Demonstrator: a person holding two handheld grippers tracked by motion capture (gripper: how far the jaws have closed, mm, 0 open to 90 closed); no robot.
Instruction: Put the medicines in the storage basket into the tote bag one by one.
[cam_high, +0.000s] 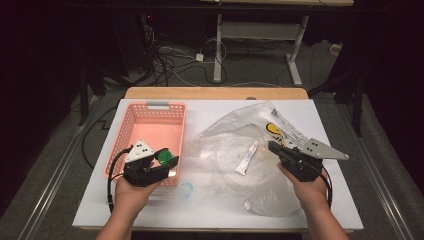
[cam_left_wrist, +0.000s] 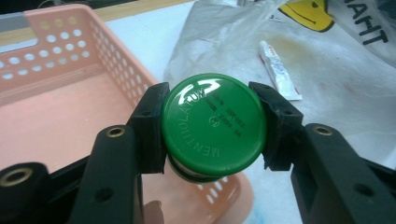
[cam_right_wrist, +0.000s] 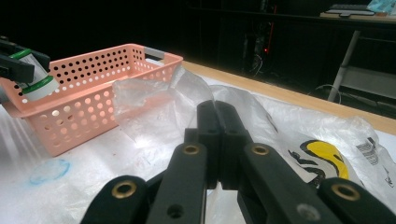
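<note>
My left gripper (cam_high: 167, 161) (cam_left_wrist: 212, 123) is shut on a small jar with a green lid (cam_left_wrist: 212, 123) (cam_high: 165, 156) embossed MENTHOLATUM, held over the near right corner of the pink perforated basket (cam_high: 131, 120) (cam_left_wrist: 56, 88). The jar also shows at the far left of the right gripper view (cam_right_wrist: 39, 85). My right gripper (cam_high: 272, 148) (cam_right_wrist: 217, 140) is shut with nothing in it, hovering over a clear plastic bag (cam_high: 235, 145) (cam_right_wrist: 154, 107) with a yellow smiley print. A small white tube (cam_high: 247, 158) (cam_left_wrist: 280, 70) lies on the bag, left of the right gripper.
The white table top (cam_high: 210, 107) has a wooden far edge (cam_high: 215, 93). A faint blue ring mark (cam_high: 186, 190) (cam_right_wrist: 49, 170) sits near the basket's front corner. Behind the table are cables and desk legs (cam_high: 218, 50) on the floor.
</note>
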